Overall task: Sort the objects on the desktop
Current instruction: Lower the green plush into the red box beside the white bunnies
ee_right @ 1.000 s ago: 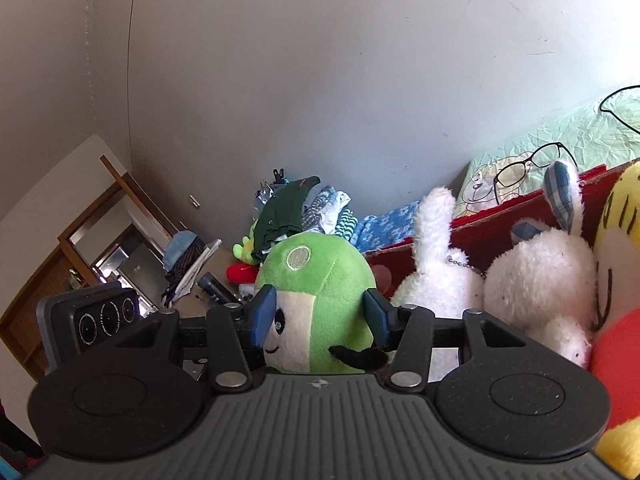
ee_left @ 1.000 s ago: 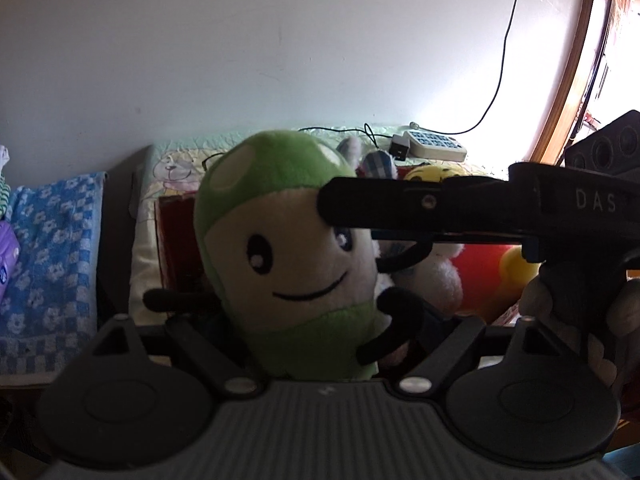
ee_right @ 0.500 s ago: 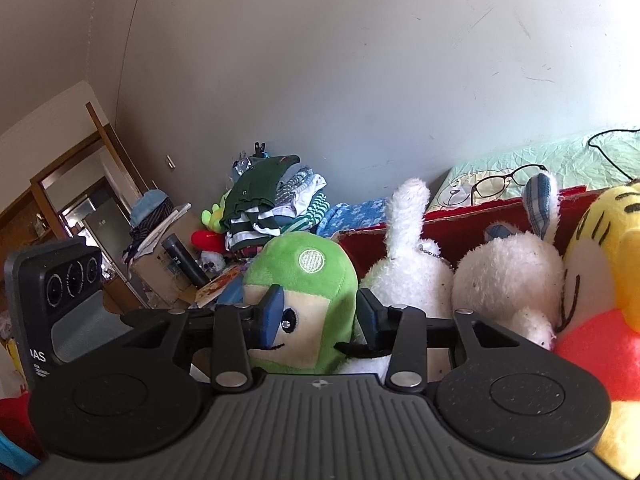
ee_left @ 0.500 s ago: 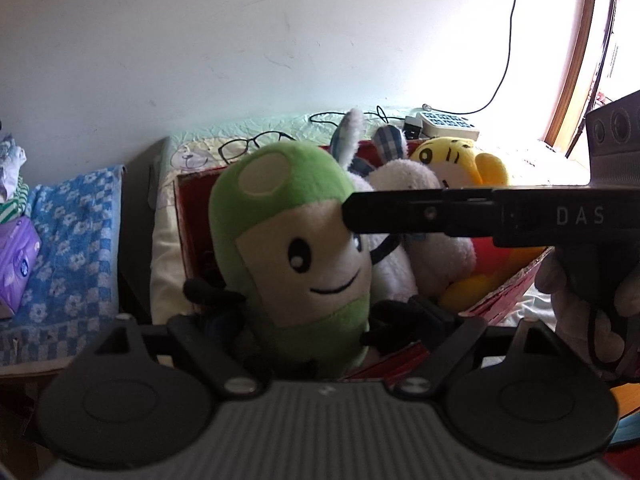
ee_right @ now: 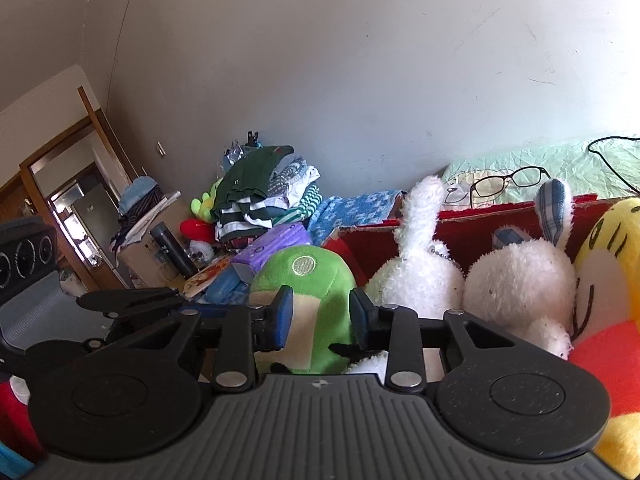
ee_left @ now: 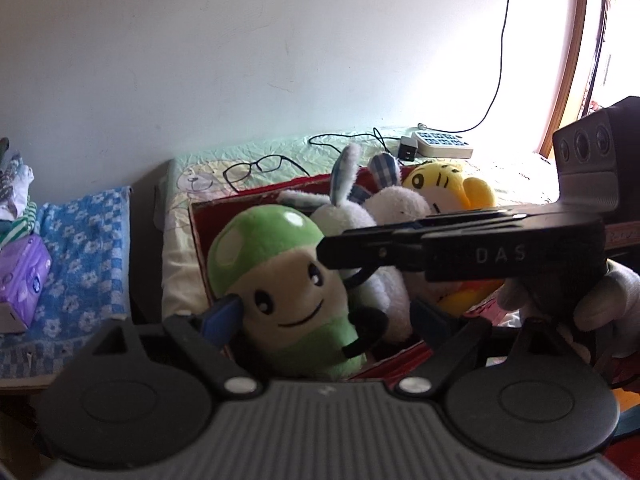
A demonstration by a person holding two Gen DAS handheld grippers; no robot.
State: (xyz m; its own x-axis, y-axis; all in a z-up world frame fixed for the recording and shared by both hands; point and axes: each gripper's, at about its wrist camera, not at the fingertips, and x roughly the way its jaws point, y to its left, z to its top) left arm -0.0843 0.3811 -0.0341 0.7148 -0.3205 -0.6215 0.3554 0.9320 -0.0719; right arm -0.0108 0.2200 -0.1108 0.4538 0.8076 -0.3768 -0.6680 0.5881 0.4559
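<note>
Pale plaster wall backs a bed spread with a mint-green quilted cover (ee_left: 352, 148), and on that cover sits an open red cardboard box (ee_left: 256, 196) packed with soft toys. At the box's left end, against its near-left corner, stands the green-and-cream mushroom-shaped plush toy (ee_left: 276, 284), upright with a slight lean, its long axis running from the rounded green cap down to the green base and its smiling face turned toward the left wrist camera. Beside it lie a white fluffy rabbit with checked ears (ee_right: 520, 284) and a yellow chick-like plush (ee_left: 440, 188). The left gripper (ee_left: 324, 320) straddles the mushroom with its blue-padded jaws opening, clear of the fabric. The right gripper (ee_right: 320, 312) reaches in from the side, jaws closing around the cap's flank, though contact cannot be confirmed. The toy looks light, soft and squashy, unlikely to slip or break; a pinch across the narrower body below the cap should hold best. Black-framed glasses (ee_left: 256, 166) rest on the quilt beyond the box's far edge.
</note>
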